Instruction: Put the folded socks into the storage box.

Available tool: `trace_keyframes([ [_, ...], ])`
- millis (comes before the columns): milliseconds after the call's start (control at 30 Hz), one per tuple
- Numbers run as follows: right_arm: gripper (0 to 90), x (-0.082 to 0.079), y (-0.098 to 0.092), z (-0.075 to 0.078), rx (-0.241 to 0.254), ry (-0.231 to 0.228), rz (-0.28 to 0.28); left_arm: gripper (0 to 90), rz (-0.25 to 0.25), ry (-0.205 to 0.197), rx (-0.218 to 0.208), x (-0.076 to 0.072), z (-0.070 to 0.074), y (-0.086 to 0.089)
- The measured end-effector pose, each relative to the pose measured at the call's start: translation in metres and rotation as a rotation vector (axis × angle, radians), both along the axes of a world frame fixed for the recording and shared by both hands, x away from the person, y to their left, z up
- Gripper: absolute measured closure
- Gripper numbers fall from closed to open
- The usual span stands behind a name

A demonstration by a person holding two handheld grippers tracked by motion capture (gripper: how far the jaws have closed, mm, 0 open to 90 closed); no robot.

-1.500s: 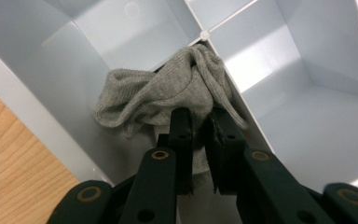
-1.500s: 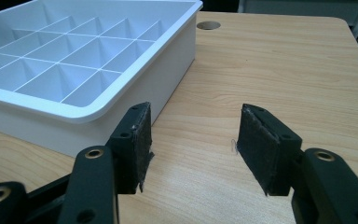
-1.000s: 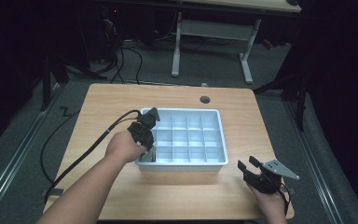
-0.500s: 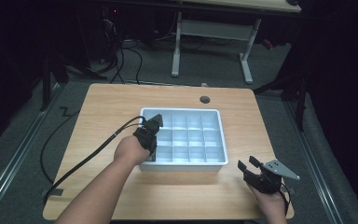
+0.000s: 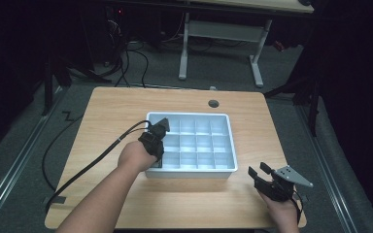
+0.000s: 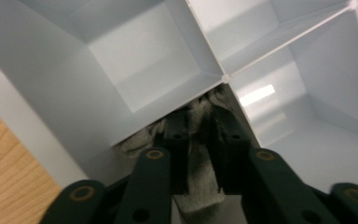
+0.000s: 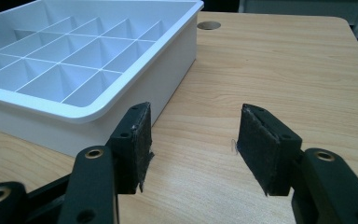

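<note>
A white tray (image 5: 223,170) divided into many cells stands mid-table. My left gripper (image 5: 154,160) points down into its near-left corner cell. In the left gripper view a strip of grey fuzzy cloth (image 6: 200,177) runs between the jaws of the left gripper (image 6: 200,126), close under a white divider wall (image 6: 51,84). The jaws have just been opening a little, and the cloth still fills the narrow gap between the pads. My right gripper (image 5: 258,174) rests near the table's front right corner, open and holding nothing. In its own view the right gripper (image 7: 193,144) faces the tray's corner (image 7: 135,88).
The wooden table (image 5: 116,107) has a round cable hole (image 5: 213,103) behind the tray. A black cable (image 5: 92,162) trails from the left gripper across the table's left side and over its edge. A desk frame (image 5: 221,34) stands on the floor beyond.
My left hand has shifted slightly toward the tray's near-left corner, with the gripper lower in the cell. The right gripper has stayed where it was.
</note>
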State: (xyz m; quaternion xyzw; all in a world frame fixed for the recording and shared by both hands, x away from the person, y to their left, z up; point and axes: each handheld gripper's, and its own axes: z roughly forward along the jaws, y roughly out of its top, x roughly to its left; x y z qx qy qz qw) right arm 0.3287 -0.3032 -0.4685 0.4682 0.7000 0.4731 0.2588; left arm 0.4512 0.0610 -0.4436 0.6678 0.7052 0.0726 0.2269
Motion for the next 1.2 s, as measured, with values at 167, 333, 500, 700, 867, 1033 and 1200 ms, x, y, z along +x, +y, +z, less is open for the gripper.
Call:
trace_keyframes([
  [167,44.1,0.001,0.001,0.000,-0.006,-0.004,0.005,66.1,0.002,-0.034,0.007,-0.003,0.009,0.004],
  [333,44.1,0.001,0.001,0.000,-0.008,-0.002,0.004,62.4,0.029,-0.093,0.001,-0.006,0.023,0.010],
  [500,44.1,0.001,0.002,0.000,-0.007,-0.001,0.003,58.3,0.030,-0.150,-0.001,-0.010,0.036,0.014],
  [700,44.1,0.002,0.004,-0.001,-0.011,0.000,0.008,55.3,0.044,-0.212,-0.023,-0.014,0.050,0.022],
  [867,44.1,0.002,0.003,-0.001,-0.011,0.001,0.007,48.6,0.035,-0.251,-0.023,-0.022,0.058,0.025],
  [1033,44.1,0.001,0.003,0.000,-0.010,0.000,0.005,42.2,0.038,-0.301,-0.033,-0.036,0.063,0.029],
  [1200,44.1,0.001,0.002,0.000,-0.010,-0.001,0.006,39.0,0.043,-0.317,-0.035,-0.052,0.063,0.037],
])
